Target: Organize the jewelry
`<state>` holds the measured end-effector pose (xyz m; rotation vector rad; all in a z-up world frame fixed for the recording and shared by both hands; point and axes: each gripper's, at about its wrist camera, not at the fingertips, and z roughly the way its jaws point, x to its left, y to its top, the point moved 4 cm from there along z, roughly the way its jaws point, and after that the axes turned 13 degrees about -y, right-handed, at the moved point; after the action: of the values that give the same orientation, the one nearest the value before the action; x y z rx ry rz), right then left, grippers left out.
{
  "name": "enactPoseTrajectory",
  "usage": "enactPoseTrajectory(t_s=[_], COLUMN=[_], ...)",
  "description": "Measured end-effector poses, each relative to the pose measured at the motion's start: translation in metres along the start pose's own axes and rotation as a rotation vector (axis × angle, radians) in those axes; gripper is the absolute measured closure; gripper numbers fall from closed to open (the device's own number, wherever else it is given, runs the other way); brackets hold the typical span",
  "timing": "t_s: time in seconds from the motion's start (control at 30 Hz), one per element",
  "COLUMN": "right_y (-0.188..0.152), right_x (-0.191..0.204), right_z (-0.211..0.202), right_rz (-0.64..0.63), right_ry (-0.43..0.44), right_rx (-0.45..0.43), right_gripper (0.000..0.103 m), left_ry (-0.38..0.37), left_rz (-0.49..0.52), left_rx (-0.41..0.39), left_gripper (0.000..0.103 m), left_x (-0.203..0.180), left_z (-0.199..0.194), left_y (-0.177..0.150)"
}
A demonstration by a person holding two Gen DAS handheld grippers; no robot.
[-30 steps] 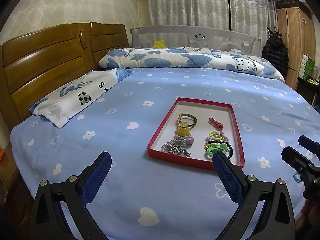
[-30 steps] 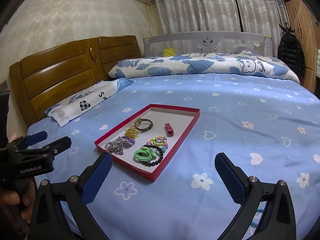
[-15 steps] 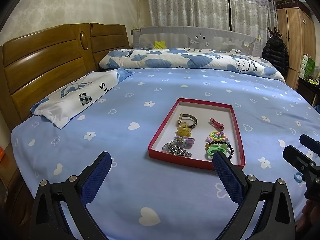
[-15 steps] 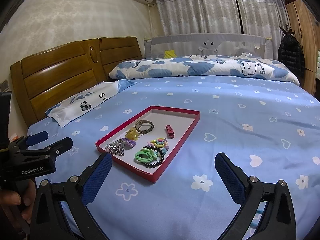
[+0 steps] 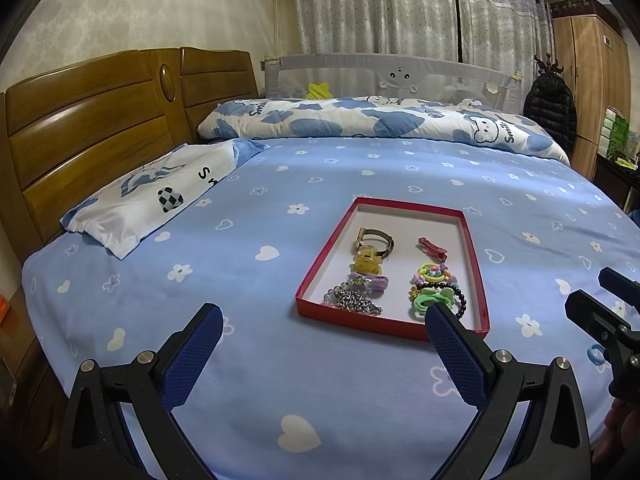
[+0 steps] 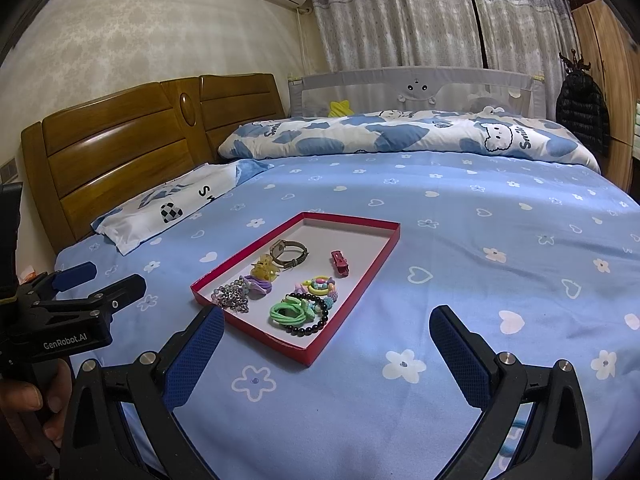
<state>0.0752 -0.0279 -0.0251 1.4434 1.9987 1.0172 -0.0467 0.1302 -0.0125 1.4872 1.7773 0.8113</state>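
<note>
Blue bedsheet point(image 5: 280, 380) printed with hearts and flowers fills the foreground. Left gripper point(image 5: 322, 334) and right gripper point(image 6: 326, 334) hover above it, both spread wide and empty. Just beyond lies a red tray point(image 5: 478, 280) holding jewelry: a green hair tie point(image 6: 288, 312), black bead bracelet point(image 6: 316, 322) and watch point(image 5: 374, 240). Farther back, pillow point(image 5: 152, 200) and wooden headboard point(image 5: 80, 128).

The black left gripper with blue textured pads point(image 5: 322, 338) fills the lower frame of its own view, fingers spread wide and empty. The matching black right gripper point(image 6: 326, 340) is likewise spread apart, holding nothing. A bare hand point(image 6: 28, 404) grips the left handle at lower left.
</note>
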Motion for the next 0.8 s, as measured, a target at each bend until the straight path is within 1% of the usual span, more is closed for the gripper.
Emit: enactPoseTrajectory(t_s=[0.8], right_y=[0.0038], right_x=[0.0000], right_z=[-0.0022], right_rz=[-0.001], right_ry=[0.002], right_rx=[-0.004], right_gripper=[0.000], left_ry=[-0.007], left_rz=[-0.009], left_rx=[0.005], left_gripper=[0.001], left_x=[-0.0004], left_z=[0.0008], left_y=[0.0009])
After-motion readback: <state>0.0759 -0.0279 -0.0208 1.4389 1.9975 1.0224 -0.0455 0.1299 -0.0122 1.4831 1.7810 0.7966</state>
